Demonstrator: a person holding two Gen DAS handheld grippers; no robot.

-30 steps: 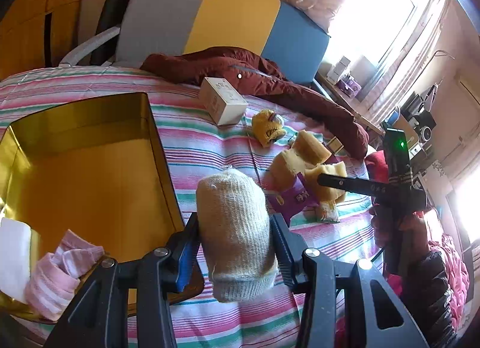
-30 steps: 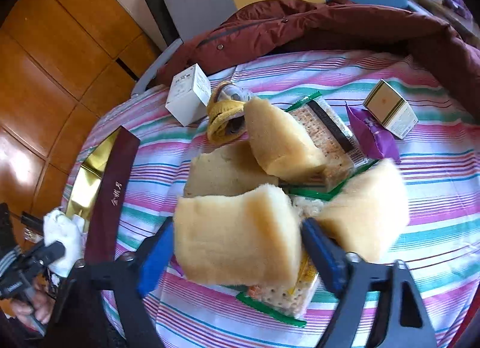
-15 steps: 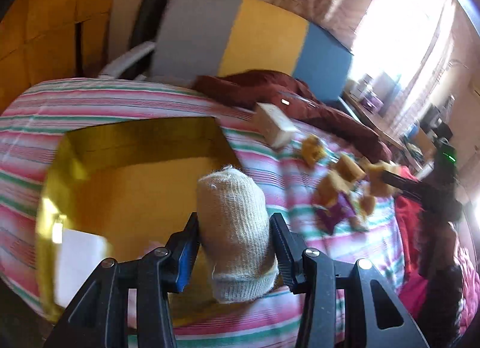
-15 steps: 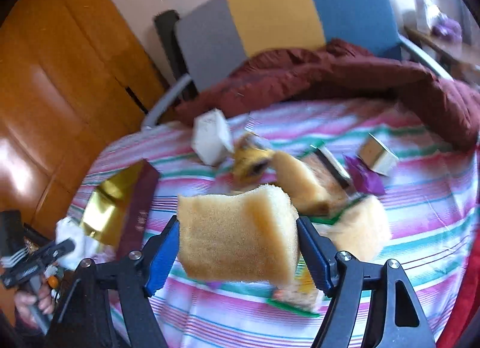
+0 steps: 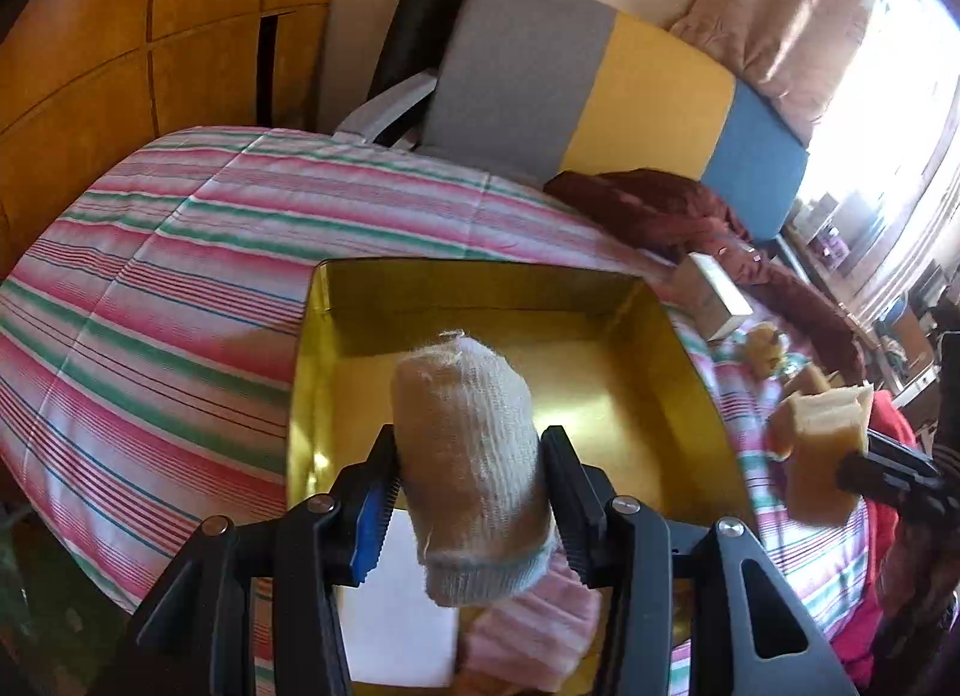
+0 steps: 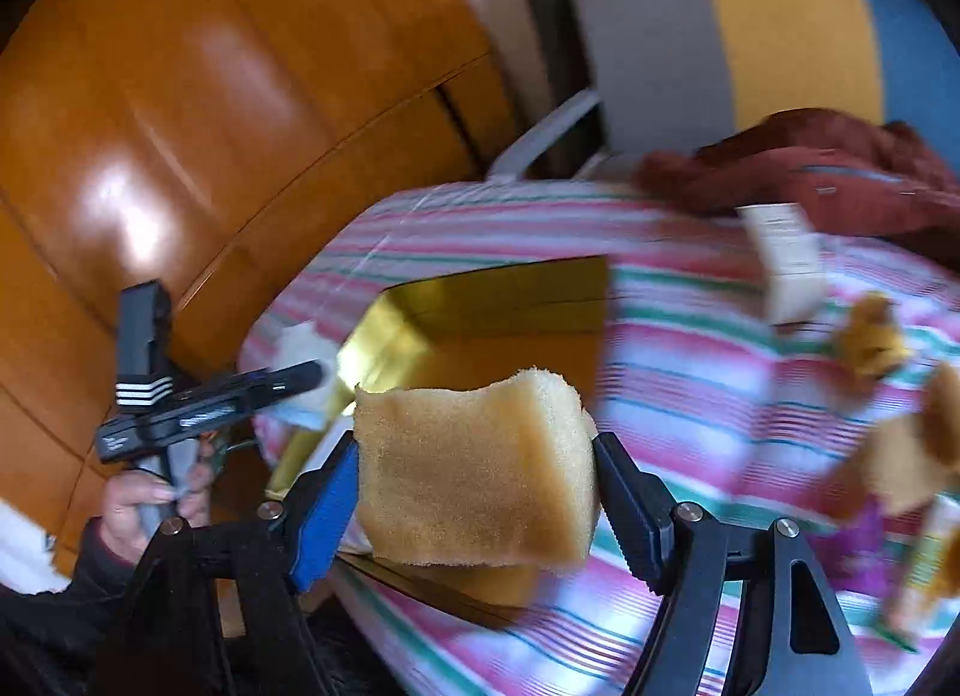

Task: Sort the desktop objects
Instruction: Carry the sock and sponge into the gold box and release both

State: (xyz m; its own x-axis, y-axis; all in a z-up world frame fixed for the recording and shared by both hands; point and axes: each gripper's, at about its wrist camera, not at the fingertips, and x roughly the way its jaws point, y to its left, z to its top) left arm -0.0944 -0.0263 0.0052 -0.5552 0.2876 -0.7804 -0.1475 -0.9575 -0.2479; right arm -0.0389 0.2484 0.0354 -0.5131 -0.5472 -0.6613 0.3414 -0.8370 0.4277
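Observation:
My left gripper point(image 5: 471, 444) is shut on a rolled beige sock point(image 5: 474, 468), held upright over the open gold box point(image 5: 336, 396). In the box's near end lie a pink striped sock point(image 5: 534, 630) and a white folded item point(image 5: 396, 624). My right gripper point(image 6: 477, 450) is shut on a yellow sponge block point(image 6: 480, 468), held in the air above the striped tablecloth point(image 6: 690, 372), just right of the gold box point(image 6: 480, 300). In the left wrist view that sponge point(image 5: 822, 444) shows at the right edge. A person's hand point(image 6: 150, 498) holds the left gripper's handle.
A white carton point(image 6: 786, 258) and a small yellow toy point(image 6: 870, 336) lie on the cloth, with more sponge pieces point(image 6: 912, 456) and snack packets at the right. A maroon jacket point(image 5: 660, 204) drapes over the far edge before a chair point(image 5: 540, 66). Wooden cabinets point(image 6: 180, 126) stand to the left.
The left gripper has carried the beige sock from beside the gold box to over its inside. The right gripper has lifted the sponge off the pile and swung left toward the box.

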